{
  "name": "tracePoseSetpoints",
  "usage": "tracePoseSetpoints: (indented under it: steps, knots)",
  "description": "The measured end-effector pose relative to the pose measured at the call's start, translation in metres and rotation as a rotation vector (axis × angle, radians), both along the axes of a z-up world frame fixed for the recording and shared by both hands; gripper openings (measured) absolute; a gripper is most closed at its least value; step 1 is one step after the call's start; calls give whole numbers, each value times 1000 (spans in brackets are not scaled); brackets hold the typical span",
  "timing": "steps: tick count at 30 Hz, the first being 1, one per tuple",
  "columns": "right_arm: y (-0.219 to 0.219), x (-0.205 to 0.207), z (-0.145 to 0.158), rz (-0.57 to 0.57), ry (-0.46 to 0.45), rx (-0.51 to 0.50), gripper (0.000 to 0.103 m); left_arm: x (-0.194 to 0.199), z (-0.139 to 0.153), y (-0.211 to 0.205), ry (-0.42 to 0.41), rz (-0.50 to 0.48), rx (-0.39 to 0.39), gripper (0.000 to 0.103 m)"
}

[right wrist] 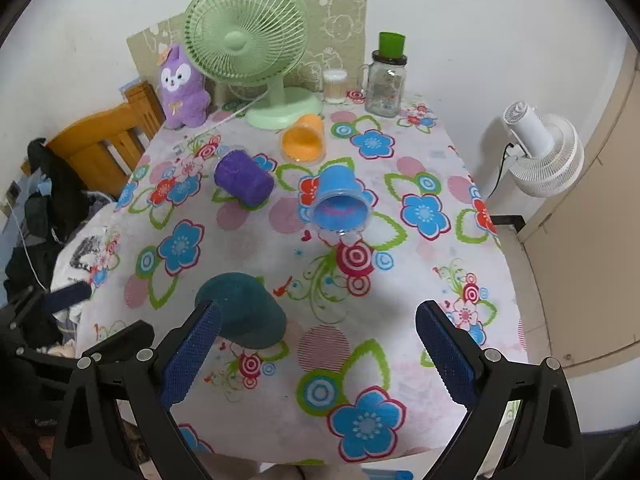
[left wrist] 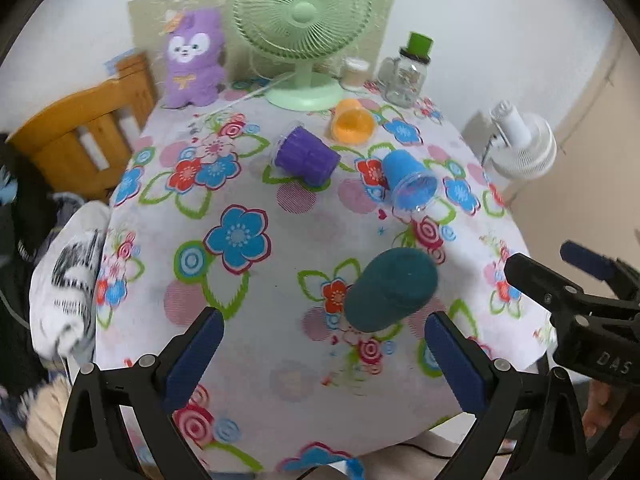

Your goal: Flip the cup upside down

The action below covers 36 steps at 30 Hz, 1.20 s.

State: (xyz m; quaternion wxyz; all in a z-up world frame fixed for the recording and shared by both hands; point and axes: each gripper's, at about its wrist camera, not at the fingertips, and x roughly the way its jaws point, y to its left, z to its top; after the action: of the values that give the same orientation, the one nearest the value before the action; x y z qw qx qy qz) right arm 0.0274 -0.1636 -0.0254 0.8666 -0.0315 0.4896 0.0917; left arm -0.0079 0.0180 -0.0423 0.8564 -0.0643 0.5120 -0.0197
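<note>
Both tongs gape wide and hold nothing, the left tongs (left wrist: pixel 322 348) and right tongs (right wrist: pixel 318 346) low in frame. The teal cup (left wrist: pixel 390 290) sits mouth-down at lower centre on the flowered bench (left wrist: pixel 256 300), seemingly already flipped; blue cup (right wrist: pixel 340 204), purple cup (right wrist: pixel 243 178) and orange cup (right wrist: pixel 303 140) lie sideways beyond.

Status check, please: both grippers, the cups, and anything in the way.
Left hand-held gripper open, empty. Right hand-held gripper open, empty. Teal cup upside down; blue cup, purple cup, orange cup on their sides. Nothing blocking.
</note>
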Motion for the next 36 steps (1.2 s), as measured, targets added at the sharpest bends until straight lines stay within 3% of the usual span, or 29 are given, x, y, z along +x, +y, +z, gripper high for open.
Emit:
tracePoseSetpoints:
  steps: [12,23,26,36]
  knots:
    - [-24,-17,6,3,-51,9,99,-26,19,-14,-71,154,-15,102]
    - [-29,-34,9,-55,-62,-23,99,-31,18,-28,-64,124,-1,102]
    - [-31,-36,8,-68,-56,-20,99,-34,20,-33,-75,109,35,103]
    - [-30,-37,8,-78,-49,-33,99,-33,20,-30,-83,110,28,103]
